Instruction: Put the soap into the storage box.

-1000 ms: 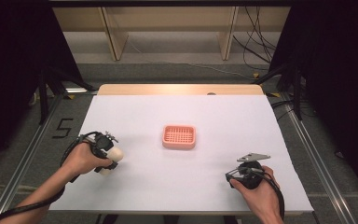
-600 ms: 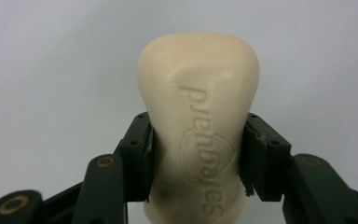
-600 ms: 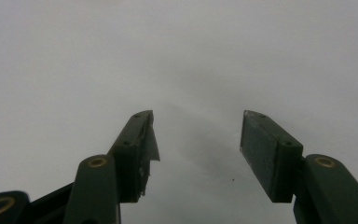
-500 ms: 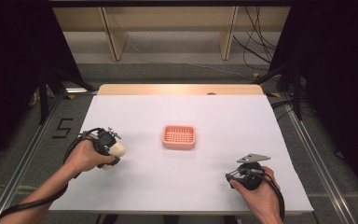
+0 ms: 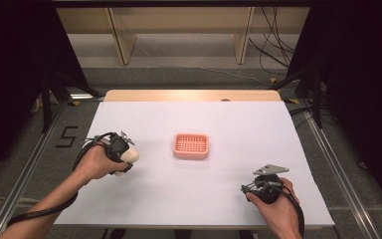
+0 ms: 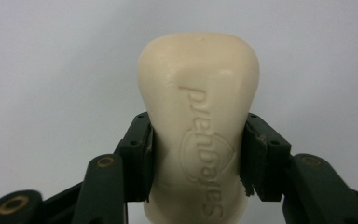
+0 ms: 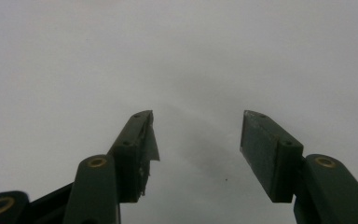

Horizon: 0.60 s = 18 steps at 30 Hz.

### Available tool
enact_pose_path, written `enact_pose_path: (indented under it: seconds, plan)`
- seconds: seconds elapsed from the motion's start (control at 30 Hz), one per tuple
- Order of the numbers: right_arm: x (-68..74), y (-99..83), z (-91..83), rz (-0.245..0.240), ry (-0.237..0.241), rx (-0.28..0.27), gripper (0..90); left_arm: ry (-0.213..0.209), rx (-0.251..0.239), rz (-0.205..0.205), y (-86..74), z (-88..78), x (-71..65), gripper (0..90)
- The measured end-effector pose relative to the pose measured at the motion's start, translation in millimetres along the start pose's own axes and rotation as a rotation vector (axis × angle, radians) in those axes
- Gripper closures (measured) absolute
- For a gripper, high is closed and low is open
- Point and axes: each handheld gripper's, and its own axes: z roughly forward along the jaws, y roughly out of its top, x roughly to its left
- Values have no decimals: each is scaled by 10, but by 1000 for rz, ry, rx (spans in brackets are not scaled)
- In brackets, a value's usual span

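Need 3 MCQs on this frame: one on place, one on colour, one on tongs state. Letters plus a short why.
1. Where does the pink slotted plastic soap dish sit on the white table?
A. near the middle
B. at the near right corner
C. off the far edge

2. What colour is the embossed bar of soap?
A. blue
B. cream
C. green

3. How do the right tongs stand?
A. shut on the soap
B. shut on the dish
C. open and empty

Answers:
1 A, the high view shows the dish about midway between the two hands.
2 B, the left gripper view shows a pale cream bar clamped by the left tongs.
3 C, the right gripper view shows its jaws apart with only table surface between them.
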Motion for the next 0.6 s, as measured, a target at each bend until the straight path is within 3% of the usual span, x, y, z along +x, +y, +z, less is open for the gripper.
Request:
enact_pose_path:
  seconds: [0.07, 0.1, 0.6]
  plan:
    - [-6, 0, 1, -2, -1, -1, 448, -2, -9, -14, 9, 7, -16, 496]
    - [-6, 0, 1, -2, -1, -1, 448, -1, -6, 6, 21, 2, -9, 496]
    - [-18, -29, -18, 0, -8, 2, 444, 19, -20, 34, 149, -1, -7, 497]
